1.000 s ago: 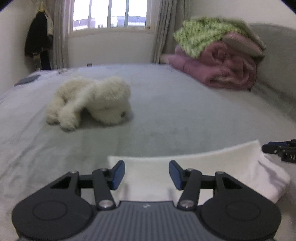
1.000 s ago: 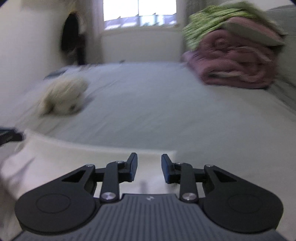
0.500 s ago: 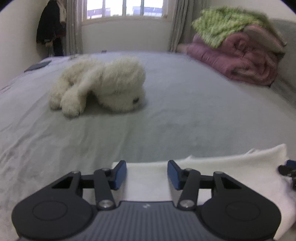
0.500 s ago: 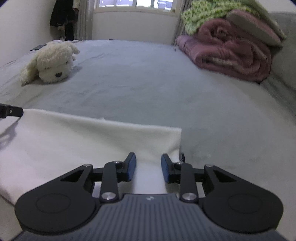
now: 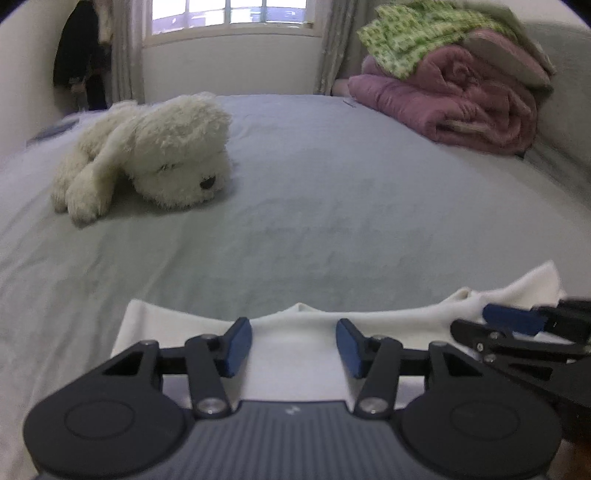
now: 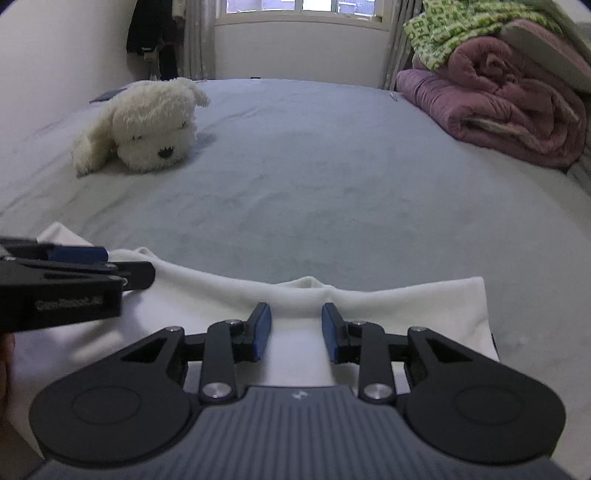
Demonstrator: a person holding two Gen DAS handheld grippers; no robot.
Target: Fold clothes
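Observation:
A white garment (image 5: 295,334) lies flat on the grey bed (image 5: 332,206), its far edge wavy with a small pucker in the middle. My left gripper (image 5: 294,345) hovers open over its near part, with cloth showing below the gap between the blue pads. The right gripper (image 5: 476,323) reaches in from the right edge, over the garment's right end. In the right wrist view the white garment (image 6: 406,302) spreads under my right gripper (image 6: 295,330), which is open with a narrower gap. The left gripper (image 6: 122,264) enters from the left above the cloth's left corner.
A cream plush dog (image 5: 155,155) lies on the bed to the far left. A rolled pink quilt (image 5: 454,107) with a green patterned blanket (image 5: 424,33) on top is stacked at the far right, against a grey headboard. A window and curtains stand beyond the bed.
Both grippers have come closer together and forward over the garment, so each now shows large in the other's view. The garment's far edge has gone from straight to wavy.

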